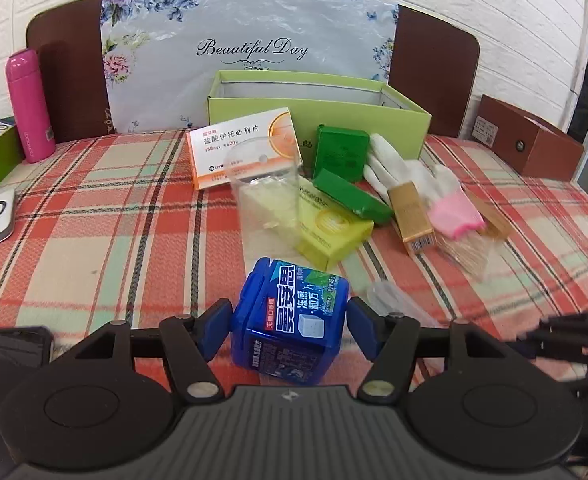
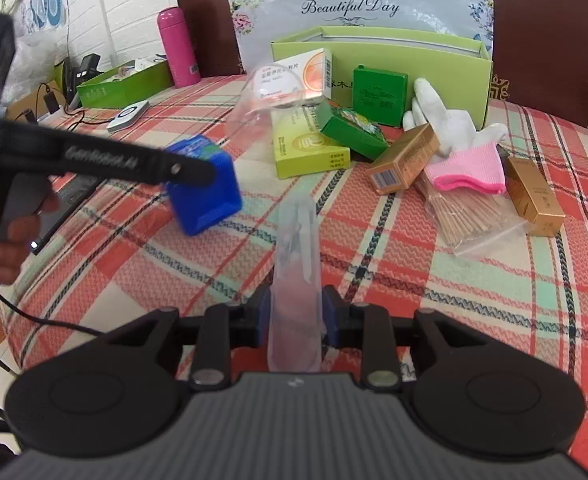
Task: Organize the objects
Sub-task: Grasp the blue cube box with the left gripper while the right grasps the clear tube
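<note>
The left gripper [image 1: 289,330] has its blue fingers [image 1: 213,330] closed on the two sides of a blue plastic cube-shaped gum container [image 1: 289,320], pads pressing its walls. The right-wrist view shows the container clear of the plaid-clothed surface [image 2: 494,300]. The right gripper [image 2: 294,314] is pinched almost fully together on a slim clear plastic sleeve with a thin tool inside [image 2: 296,264], which juts forward from between its fingers.

The container is smooth and glossy and sits tilted in the grip, so it could twist or slide out if the hand swings quickly. The sleeve is soft and held only at its near end; it may flex, droop, or let its contents slip forward when tipped down.

Ahead lies a crowded heap: a clear plastic cup [image 1: 265,184] on its side, an orange-and-white medicine box [image 1: 241,148], a yellow-green carton [image 1: 330,232], green boxes [image 1: 340,152], white-and-pink gloves [image 1: 430,192], gold boxes [image 1: 412,216] and a bag of wooden sticks [image 2: 474,220]. The open light-green box [image 1: 318,116], probably the destination, stands behind it, so a low approach could knock the cup rolling. The two grippers are close together and might collide.
</note>
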